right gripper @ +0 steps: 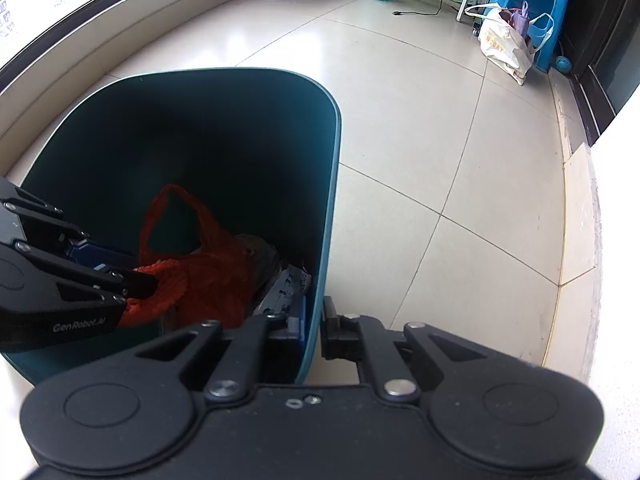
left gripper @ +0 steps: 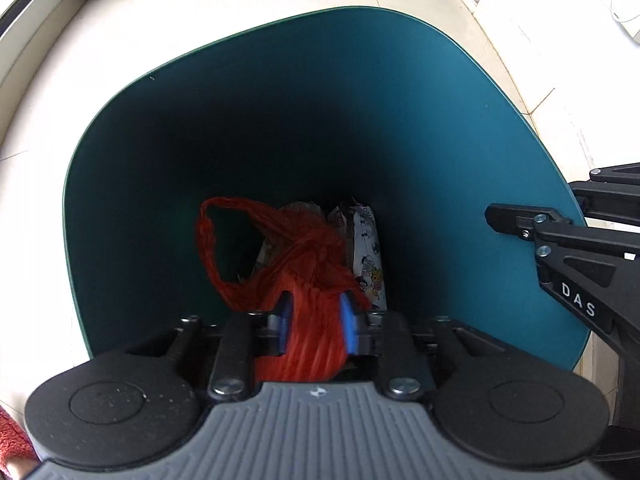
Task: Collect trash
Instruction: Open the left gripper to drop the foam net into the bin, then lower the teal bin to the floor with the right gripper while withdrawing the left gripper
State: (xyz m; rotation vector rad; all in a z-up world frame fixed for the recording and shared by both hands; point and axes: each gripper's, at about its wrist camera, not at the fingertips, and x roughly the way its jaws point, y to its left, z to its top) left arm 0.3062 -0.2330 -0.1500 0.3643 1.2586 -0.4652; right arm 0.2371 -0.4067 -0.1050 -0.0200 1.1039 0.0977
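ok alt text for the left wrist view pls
The left gripper pinches a red plastic bag inside a teal trash bin, with printed wrappers beneath it. The right gripper holds the bin's right wall.

The left gripper [left gripper: 314,320] points down into the bin [left gripper: 440,120], its blue-padded fingers [left gripper: 347,322] closed on the bunched red bag [left gripper: 308,272]. The right gripper [right gripper: 314,326] sits at the bin's near right wall, one finger inside and the other outside, so the two pinch the wall between them. In the left wrist view the right gripper's black linkage reaches in over the rim from the right side, while the left gripper enters the right wrist view from the left.
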